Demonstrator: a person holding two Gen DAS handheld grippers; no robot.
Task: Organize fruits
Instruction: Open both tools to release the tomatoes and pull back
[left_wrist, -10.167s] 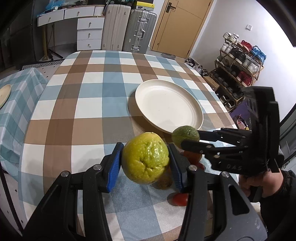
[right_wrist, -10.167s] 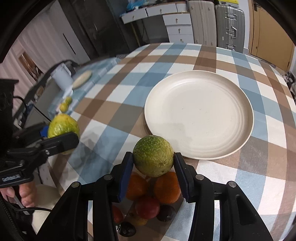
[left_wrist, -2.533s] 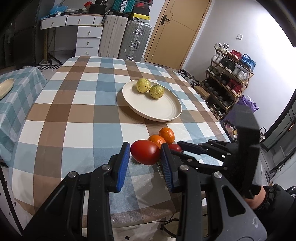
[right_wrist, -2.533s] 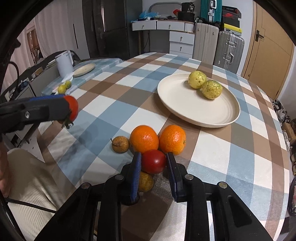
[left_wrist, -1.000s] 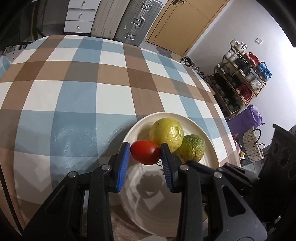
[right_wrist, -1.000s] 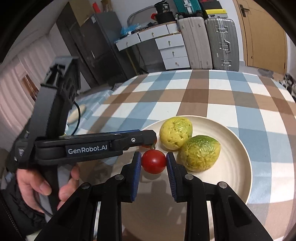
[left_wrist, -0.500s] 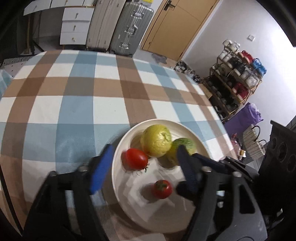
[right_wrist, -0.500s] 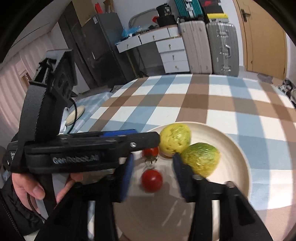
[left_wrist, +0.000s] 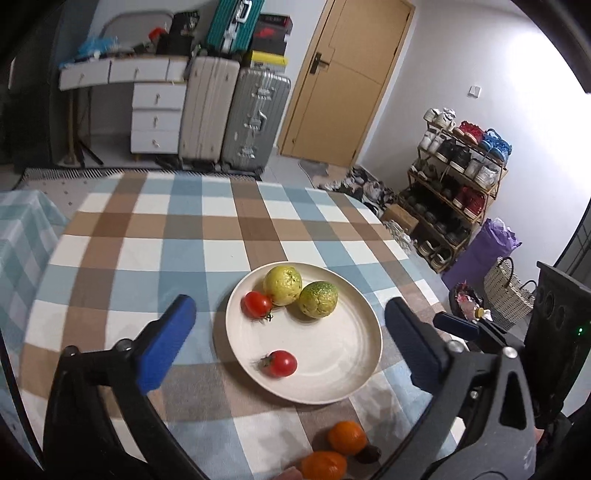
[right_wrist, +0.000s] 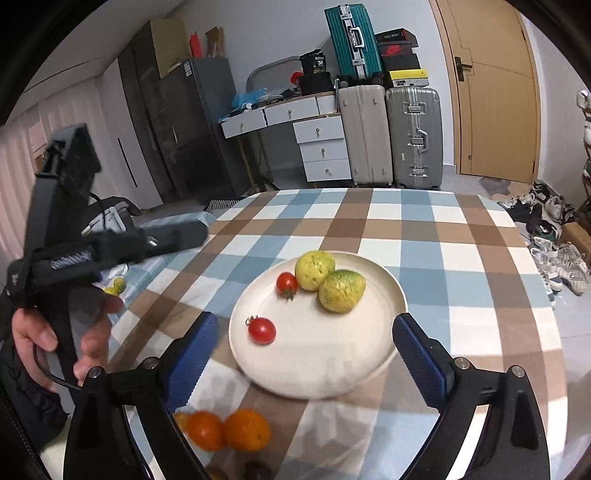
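A cream plate (left_wrist: 354, 373) on the checked tablecloth holds a yellow fruit (left_wrist: 282, 285), a green fruit (left_wrist: 318, 304) and two red tomatoes (left_wrist: 256, 304) (left_wrist: 282, 363). My left gripper (left_wrist: 289, 303) hangs above and short of the plate, its jaws opening with nothing between them. In the right wrist view the same plate (right_wrist: 332, 376) carries the tomatoes (right_wrist: 286, 283) (right_wrist: 262, 330). My right gripper (right_wrist: 304, 322) is also above the near rim, its jaws opening and empty. Two oranges (right_wrist: 246, 430) (right_wrist: 205, 430) lie on the cloth near the front edge.
Small dark fruits (right_wrist: 256, 470) lie beside the oranges at the table's front edge. A hand (right_wrist: 88, 332) holds the left gripper at the left. Suitcases (left_wrist: 255, 122), white drawers (left_wrist: 157, 118) and a shoe rack (left_wrist: 458, 177) stand beyond the table. A second checked table (left_wrist: 18, 236) is at left.
Both grippers let go of their tomatoes, which now lie on the plate. Both opened wide and drew back and up, away from the plate.
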